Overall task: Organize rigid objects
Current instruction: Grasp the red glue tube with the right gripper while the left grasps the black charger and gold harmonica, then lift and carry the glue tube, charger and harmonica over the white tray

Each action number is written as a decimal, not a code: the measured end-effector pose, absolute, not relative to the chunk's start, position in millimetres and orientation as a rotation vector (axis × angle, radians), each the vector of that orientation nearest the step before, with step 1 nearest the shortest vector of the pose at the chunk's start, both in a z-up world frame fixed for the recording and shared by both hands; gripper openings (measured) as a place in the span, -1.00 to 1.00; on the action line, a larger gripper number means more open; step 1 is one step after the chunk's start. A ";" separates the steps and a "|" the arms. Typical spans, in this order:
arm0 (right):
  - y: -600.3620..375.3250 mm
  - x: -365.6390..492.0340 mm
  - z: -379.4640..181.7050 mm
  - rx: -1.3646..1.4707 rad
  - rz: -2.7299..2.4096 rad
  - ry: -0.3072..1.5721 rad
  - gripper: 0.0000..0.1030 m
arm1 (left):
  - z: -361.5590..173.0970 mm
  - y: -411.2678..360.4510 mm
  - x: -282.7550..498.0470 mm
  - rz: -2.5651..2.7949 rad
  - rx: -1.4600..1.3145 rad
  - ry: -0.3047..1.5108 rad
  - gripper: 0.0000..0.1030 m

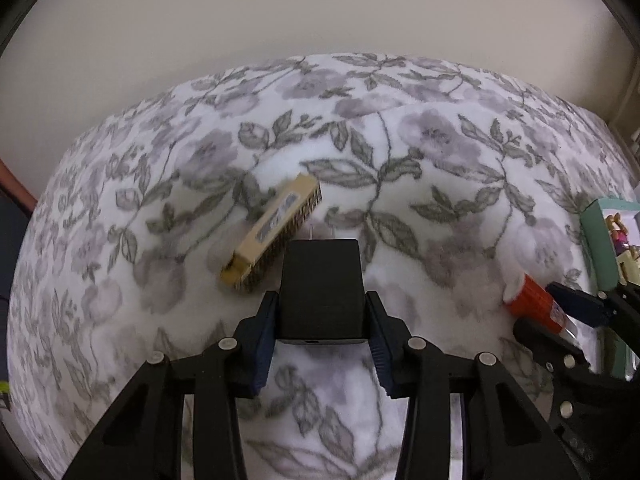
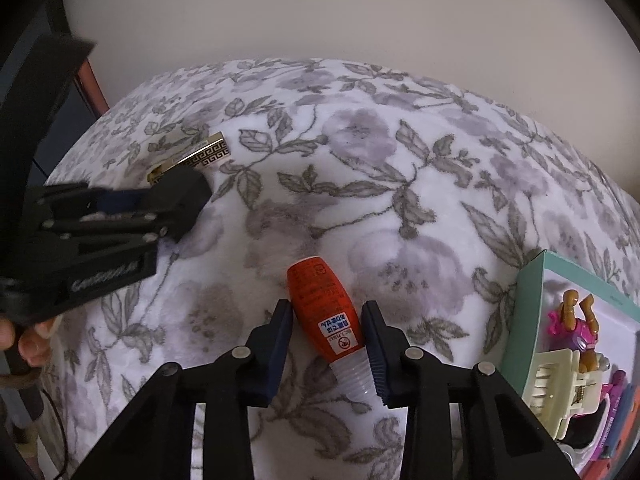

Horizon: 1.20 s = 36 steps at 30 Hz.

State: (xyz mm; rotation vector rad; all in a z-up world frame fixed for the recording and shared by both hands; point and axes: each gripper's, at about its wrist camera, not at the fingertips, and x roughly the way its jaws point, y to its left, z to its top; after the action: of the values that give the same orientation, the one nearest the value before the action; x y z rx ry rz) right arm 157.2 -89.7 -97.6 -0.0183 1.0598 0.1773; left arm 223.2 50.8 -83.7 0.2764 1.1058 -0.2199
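Note:
My left gripper (image 1: 322, 312) is shut on a black power adapter (image 1: 322, 288), prongs pointing away, held over the floral blanket. A cream and gold harmonica (image 1: 272, 234) lies just beyond it to the left. My right gripper (image 2: 326, 332) is open around an orange glue bottle (image 2: 324, 312) that lies on the blanket, cap end toward me; the fingers (image 2: 280, 344) stand apart from its sides. The bottle also shows in the left wrist view (image 1: 534, 306). The left gripper with the adapter (image 2: 176, 200) shows in the right wrist view, next to the harmonica (image 2: 192, 156).
A teal box (image 2: 532, 320) at the right holds a cream hair clip (image 2: 556, 384), a pink toy figure (image 2: 576, 328) and pens. The floral blanket (image 2: 400, 180) covers the bed up to a plain wall. A dark frame stands at the far left.

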 end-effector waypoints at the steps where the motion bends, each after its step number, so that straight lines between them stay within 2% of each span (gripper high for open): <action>1: -89.8 157.1 -97.5 -0.019 0.178 1.060 -0.26 | -84.0 48.4 227.0 -0.221 0.292 1.103 -0.15; 10: -93.0 158.4 -98.1 -0.002 0.191 1.060 -0.28 | -84.0 33.6 246.3 -0.252 0.399 1.071 -0.12; 11: -93.4 159.0 -98.4 0.000 0.192 1.059 -0.28 | -82.8 35.6 245.2 -0.263 0.396 1.072 -0.07; 13: -94.2 159.5 -98.6 0.005 0.192 1.058 -0.29 | -78.8 42.0 243.7 -0.278 0.369 1.080 0.22; 20: -96.0 159.5 -98.9 0.023 0.199 1.058 -0.29 | -61.8 55.4 233.4 -0.251 0.465 0.994 0.26; 21: -96.5 159.6 -99.0 0.027 0.201 1.059 -0.29 | -58.6 59.4 233.8 -0.249 0.458 0.978 0.38; 22: -96.9 159.7 -99.2 0.030 0.202 1.059 -0.29 | -56.8 62.3 235.0 -0.245 0.448 0.971 0.59; 24: -97.4 159.5 -99.4 0.033 0.203 1.059 -0.29 | -54.1 70.4 240.7 -0.231 0.400 0.959 0.69; 29: -97.9 159.5 -99.4 0.038 0.206 1.061 -0.29 | -61.5 70.4 247.2 -0.292 0.314 0.992 0.69; 36: -99.6 159.0 -100.1 0.052 0.207 1.060 -0.29 | -86.0 47.9 251.1 -0.253 0.432 1.003 0.69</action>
State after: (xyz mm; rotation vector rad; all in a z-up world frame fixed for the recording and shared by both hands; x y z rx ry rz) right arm 159.0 -99.6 -100.1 0.0524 1.0603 0.2067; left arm 251.1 47.9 -86.0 0.4317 1.0030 -0.2529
